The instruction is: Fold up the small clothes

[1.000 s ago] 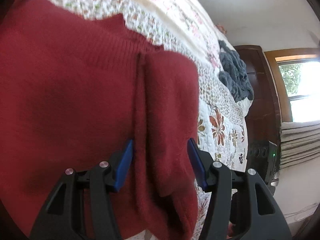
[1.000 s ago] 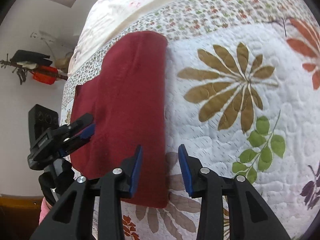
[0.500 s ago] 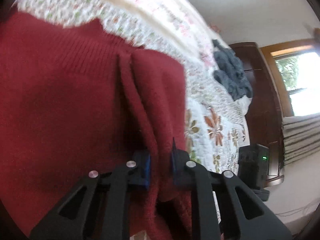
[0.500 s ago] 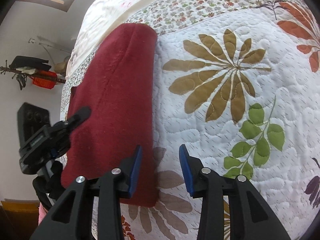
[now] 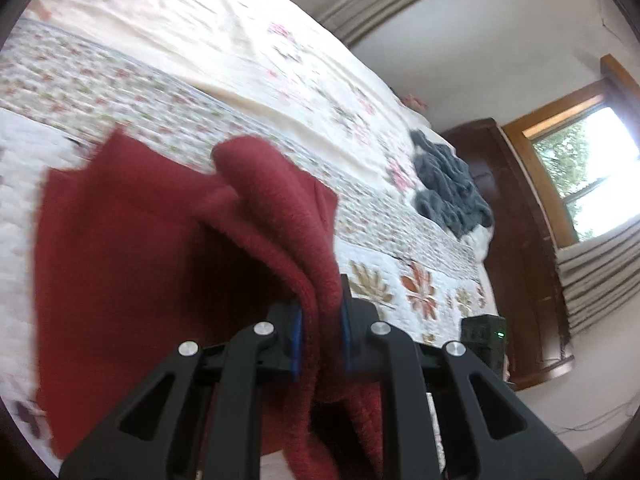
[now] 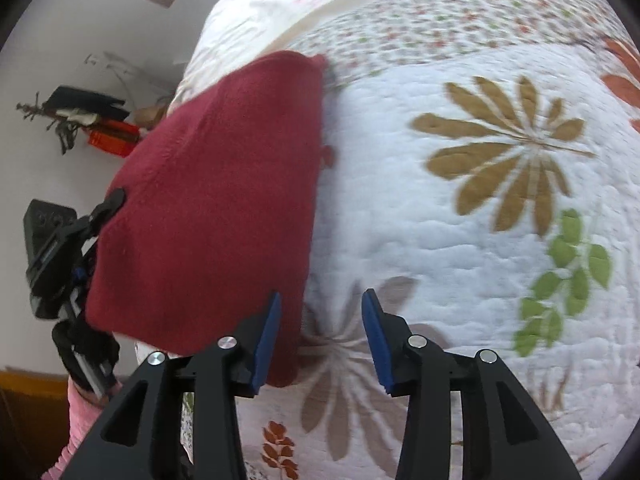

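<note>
Quilted bedding with leaf and flower prints (image 6: 460, 240) filled both views, and on it lay the red sweater (image 6: 224, 208), already doubled into a long narrow shape with its long axis running away from you toward the head of the bed. Your left gripper (image 5: 320, 340) was clenched on a thick bunch of that sweater (image 5: 280, 216), the blue pads pressing the fabric from both sides, and the pinched part stood raised off the quilt while the rest draped down to the left. Your right gripper (image 6: 320, 336) was released, jaws spread and holding nothing, hovering over bare quilt just beside the sweater's right edge, with its left pad at that edge near the closest corner. So the sweater lay to the left of your right gripper, and the left one was the only one gripping; I judged the coming fold would turn on carrying the lifted part across or along that long axis. Well apart, a grey garment (image 5: 452, 188) sat crumpled near the far side of the bed, before a dark wooden cabinet (image 5: 516, 240) and a window (image 5: 592, 184). Nothing stood in the way on the quilt.
</note>
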`<state>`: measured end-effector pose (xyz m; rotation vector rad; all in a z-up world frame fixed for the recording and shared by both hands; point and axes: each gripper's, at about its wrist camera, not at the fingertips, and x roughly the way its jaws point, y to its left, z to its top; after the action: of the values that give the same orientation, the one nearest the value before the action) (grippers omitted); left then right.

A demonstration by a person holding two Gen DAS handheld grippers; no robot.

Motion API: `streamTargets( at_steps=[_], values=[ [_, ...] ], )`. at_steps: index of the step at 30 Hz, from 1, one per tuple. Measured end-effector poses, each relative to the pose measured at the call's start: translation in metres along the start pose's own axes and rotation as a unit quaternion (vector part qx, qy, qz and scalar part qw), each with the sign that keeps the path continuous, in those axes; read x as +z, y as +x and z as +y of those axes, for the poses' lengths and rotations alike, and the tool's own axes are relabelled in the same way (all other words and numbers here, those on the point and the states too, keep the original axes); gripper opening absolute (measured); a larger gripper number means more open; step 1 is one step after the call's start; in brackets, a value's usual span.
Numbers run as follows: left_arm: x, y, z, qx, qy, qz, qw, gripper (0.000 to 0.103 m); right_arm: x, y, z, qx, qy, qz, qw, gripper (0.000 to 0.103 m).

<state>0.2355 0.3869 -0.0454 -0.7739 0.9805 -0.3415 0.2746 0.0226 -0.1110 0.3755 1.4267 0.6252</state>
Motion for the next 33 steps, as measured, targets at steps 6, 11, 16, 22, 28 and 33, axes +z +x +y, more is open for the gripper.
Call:
streamTargets(
  at_steps=[6,11,16,22,28,33],
  values=[
    [0.006,-0.044,0.051,0.01,-0.035,-0.019,0.9991,0.013,-0.002,0.024,0.04,0.023,-0.028,0.015,0.999,0.05],
    [0.001,-0.066,0.098,0.017,-0.066,-0.026,0.9973,0.013,-0.004,0.051,0.064,0.04,-0.044,0.038,0.998,0.052],
    [-0.007,-0.061,0.138,0.027,-0.086,-0.016,0.9958,0.013,-0.007,0.077,0.073,0.039,-0.043,0.061,0.996,0.054],
    [-0.02,-0.041,0.168,0.031,-0.107,0.001,0.9938,0.014,-0.011,0.102,0.07,0.014,-0.039,0.08,0.996,0.054],
    [-0.024,-0.062,0.159,0.036,-0.103,-0.005,0.994,0.02,-0.012,0.11,0.067,0.007,-0.029,0.085,0.996,0.054],
    [-0.043,-0.1,0.128,0.053,-0.057,-0.012,0.9969,0.037,-0.017,0.093,0.082,-0.006,-0.057,0.068,0.996,0.056]
  ],
)
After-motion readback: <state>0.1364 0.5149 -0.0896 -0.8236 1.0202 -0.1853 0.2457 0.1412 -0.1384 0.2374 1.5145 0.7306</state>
